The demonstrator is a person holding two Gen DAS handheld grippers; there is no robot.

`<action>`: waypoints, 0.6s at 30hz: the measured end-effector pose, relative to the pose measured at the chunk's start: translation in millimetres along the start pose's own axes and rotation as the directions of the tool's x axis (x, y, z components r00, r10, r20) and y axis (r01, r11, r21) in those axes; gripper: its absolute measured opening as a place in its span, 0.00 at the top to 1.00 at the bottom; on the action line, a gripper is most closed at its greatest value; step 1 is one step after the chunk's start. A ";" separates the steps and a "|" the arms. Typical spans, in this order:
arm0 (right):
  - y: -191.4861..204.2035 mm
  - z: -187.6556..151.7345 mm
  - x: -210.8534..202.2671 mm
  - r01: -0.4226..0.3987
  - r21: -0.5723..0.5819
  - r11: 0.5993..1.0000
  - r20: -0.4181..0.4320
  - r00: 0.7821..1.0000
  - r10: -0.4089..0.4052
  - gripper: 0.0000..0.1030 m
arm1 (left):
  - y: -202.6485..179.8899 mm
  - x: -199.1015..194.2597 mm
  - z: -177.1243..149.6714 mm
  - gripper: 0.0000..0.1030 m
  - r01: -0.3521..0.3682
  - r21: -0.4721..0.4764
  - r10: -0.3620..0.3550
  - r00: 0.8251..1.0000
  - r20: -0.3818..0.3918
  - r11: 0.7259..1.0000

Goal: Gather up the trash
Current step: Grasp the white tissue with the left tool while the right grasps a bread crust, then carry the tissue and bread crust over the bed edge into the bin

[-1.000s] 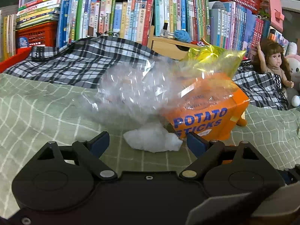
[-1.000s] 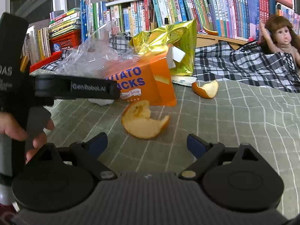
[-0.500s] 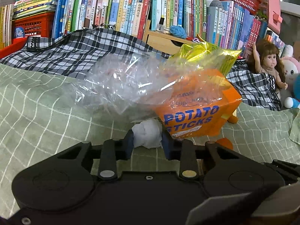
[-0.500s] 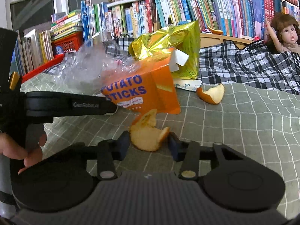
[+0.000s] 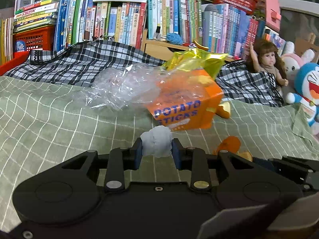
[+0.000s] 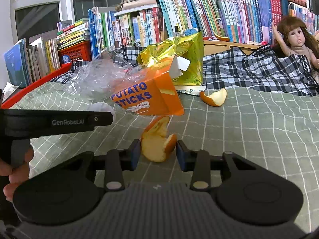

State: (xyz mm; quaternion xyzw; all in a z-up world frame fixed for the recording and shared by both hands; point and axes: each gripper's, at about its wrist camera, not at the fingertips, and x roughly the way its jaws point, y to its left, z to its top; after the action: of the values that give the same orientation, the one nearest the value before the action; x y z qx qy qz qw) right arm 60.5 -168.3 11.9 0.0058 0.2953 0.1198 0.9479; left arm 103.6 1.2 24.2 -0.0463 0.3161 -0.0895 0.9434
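The left tool (image 5: 157, 153) pinches a crumpled white tissue wad (image 5: 157, 143); the right tool (image 6: 158, 153), its jaws just closing, pinches a curled orange peel (image 6: 157, 145) above the green checked bed cover (image 6: 249, 131).

black plastic left gripper (image 5: 157, 153) w/ blue pads, silver pivot screws, right gripper (image 6: 158, 153) ribbed grey top, "GenRobotAI" lettering

Even, soft indoor light, no hard shadows. Glare glints on the clear plastic wrap (image 5: 121, 87) beyond the tool. Fisheye bends the bookshelf (image 6: 179, 16) at the edges; the potato sticks box (image 5: 187, 107) blurs slightly.
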 end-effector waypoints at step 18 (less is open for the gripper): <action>5.9 -30.4 -69.7 -0.017 0.007 1.000 0.031 0.999 0.017 0.58 | -23.3 -86.7 -34.1 0.72 0.067 0.044 -0.068 0.997 0.023 0.997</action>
State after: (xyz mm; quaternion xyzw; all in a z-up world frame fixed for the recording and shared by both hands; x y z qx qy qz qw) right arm -13.4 -180.5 26.2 0.0135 0.2812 0.1268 0.9512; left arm 11.7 -5.5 51.3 -0.0377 0.3008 -0.1276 0.9444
